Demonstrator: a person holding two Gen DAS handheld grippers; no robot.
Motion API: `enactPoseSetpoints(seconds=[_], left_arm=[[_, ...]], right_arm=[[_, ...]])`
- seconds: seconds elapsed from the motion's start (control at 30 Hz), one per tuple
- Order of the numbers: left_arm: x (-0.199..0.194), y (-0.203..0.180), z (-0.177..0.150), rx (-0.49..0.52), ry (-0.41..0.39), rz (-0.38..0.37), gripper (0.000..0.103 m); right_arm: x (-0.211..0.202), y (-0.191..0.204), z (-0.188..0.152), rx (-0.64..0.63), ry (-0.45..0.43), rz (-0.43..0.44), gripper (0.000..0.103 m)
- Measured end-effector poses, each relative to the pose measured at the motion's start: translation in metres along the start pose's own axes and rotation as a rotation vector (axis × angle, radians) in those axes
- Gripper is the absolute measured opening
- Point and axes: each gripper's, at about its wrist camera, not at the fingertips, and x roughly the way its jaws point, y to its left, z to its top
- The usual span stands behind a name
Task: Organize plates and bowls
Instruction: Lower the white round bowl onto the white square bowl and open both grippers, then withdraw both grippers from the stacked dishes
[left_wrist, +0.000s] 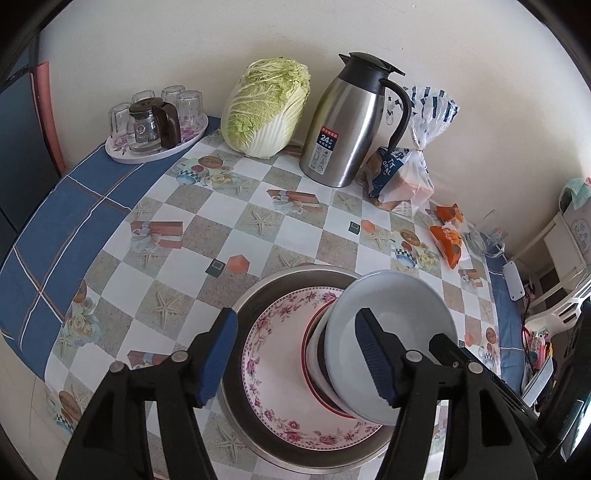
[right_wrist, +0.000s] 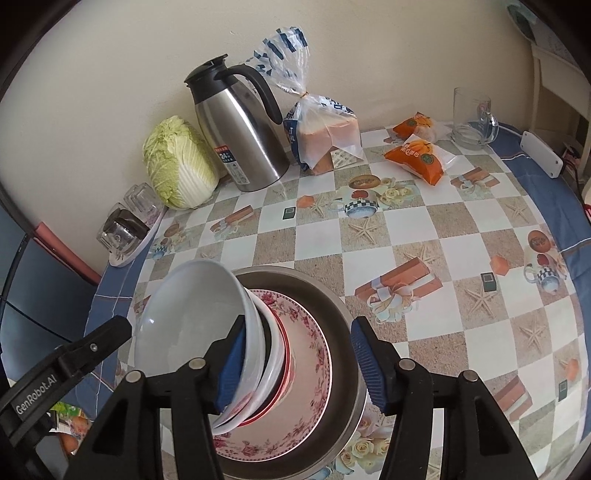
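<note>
A steel basin (left_wrist: 255, 295) (right_wrist: 332, 295) stands near the table's front edge. A floral plate (left_wrist: 273, 376) (right_wrist: 310, 354) lies in it. Stacked bowls sit on the plate: a red-rimmed bowl (left_wrist: 312, 354) (right_wrist: 279, 369) under a pale grey bowl (left_wrist: 391, 310) (right_wrist: 192, 314). My left gripper (left_wrist: 295, 358) is open above the plate, its right finger (left_wrist: 373, 354) by the grey bowl's rim. My right gripper (right_wrist: 295, 369) is open over the stack, its left finger (right_wrist: 231, 365) against the bowls' side. Each gripper shows at the edge of the other's view.
At the back stand a cabbage (left_wrist: 266, 107), a steel thermos jug (left_wrist: 351, 122), a bread bag (left_wrist: 406, 177) and a tray of glasses (left_wrist: 155, 125). Orange snack packets (right_wrist: 417, 153) and a glass mug (right_wrist: 472, 118) lie at the back right.
</note>
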Motion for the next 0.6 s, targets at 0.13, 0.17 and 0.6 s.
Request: enactPoseSetpoints(seconds=[0.13, 0.17, 0.6], left_arm=[[-0.003, 0.005, -0.003, -0.005, -0.005, 0.019, 0.082], [-0.004, 0.006, -0.003, -0.005, -0.007, 0.019, 0.085], [-0.010, 0.024, -0.021, -0.017, -0.022, 0.049, 0.100]], right_arm=[[-0.001, 0.001, -0.002, -0.005, -0.004, 0.003, 0.060], [-0.003, 0.001, -0.003, -0.007, -0.007, 0.004, 0.060], [-0.023, 0.001, -0.015, -0.043, -0.046, 0.019, 0.103]])
